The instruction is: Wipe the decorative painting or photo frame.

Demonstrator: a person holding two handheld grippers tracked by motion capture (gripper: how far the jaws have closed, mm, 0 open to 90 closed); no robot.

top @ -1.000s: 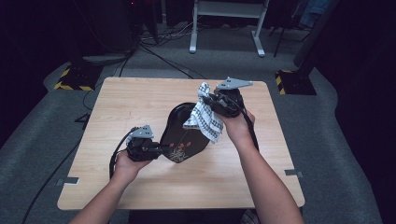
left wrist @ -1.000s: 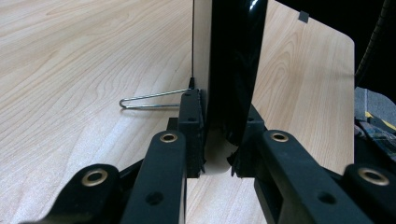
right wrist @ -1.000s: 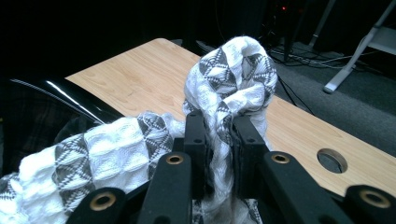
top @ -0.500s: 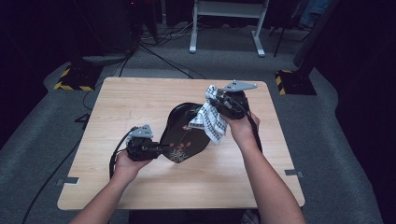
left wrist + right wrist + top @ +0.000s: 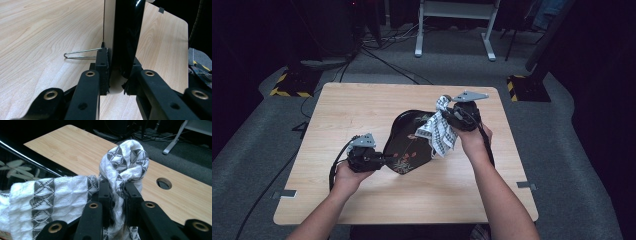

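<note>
The left gripper (image 5: 379,159) has its jaws clamped on the near rim of a glossy black lacquered tray painted with pale leaves and red flowers (image 5: 409,145), and holds it tipped up off the light wooden counter (image 5: 342,115); in the left gripper view the rim (image 5: 122,45) stands edge-on between the two pads, with a thin bent wire clip (image 5: 80,53) lying on the counter just to the left of those jaws. This hand has kept its place over the last second. The right gripper (image 5: 447,117) has its jaws pressed together on a bunched white cloth with a grey triangle weave (image 5: 439,132); in the right gripper view a knot of the cloth (image 5: 127,161) bulges above the jaw tips while the rest trails off to their left, over the tray's painted face (image 5: 17,170). What has changed is on this side: compared with a second ago the right hand has sunk a little and drifted along the far end of the tray, so the hanging fold of cloth now lies lower against the black surface. That reads as a wiping stroke in progress, with the left jaws serving as the steady hold; most of the tray's face, toward the left jaws, probably remains to be covered.
</note>
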